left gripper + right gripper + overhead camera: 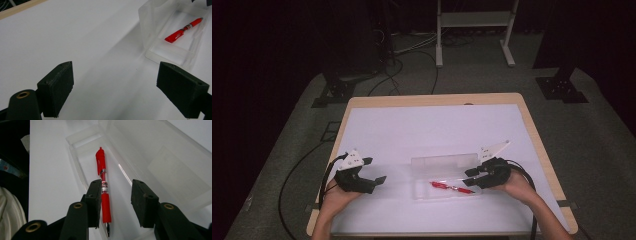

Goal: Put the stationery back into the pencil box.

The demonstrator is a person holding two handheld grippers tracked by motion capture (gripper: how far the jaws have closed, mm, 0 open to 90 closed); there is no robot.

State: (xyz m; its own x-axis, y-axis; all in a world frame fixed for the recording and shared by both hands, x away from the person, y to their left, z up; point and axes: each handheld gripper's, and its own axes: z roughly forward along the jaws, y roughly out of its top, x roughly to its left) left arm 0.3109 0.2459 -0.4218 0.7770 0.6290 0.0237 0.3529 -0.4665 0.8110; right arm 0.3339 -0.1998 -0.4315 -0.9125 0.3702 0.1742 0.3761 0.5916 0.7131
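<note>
Your right gripper (472,181) sits at the right end of the clear plastic case (437,165), which lies open on the white desk (412,130) with its lid tipped back. The red pen (103,187) lies flat on the bottom of the case, lengthwise, its clip end away from you and its tip toward your right hand. In the right gripper view your fingers (93,200) stand apart on either side of the pen's grip: the left one is just beside the barrel, the other is clear of it, so nothing is clamped. The pen rests free in the case.

Your left gripper (373,171) hangs over bare desk, well to the left of the case. In the left gripper view its fingers (58,86) are spread wide with nothing between them, and the case with the pen shows farther off at the upper right.
</note>
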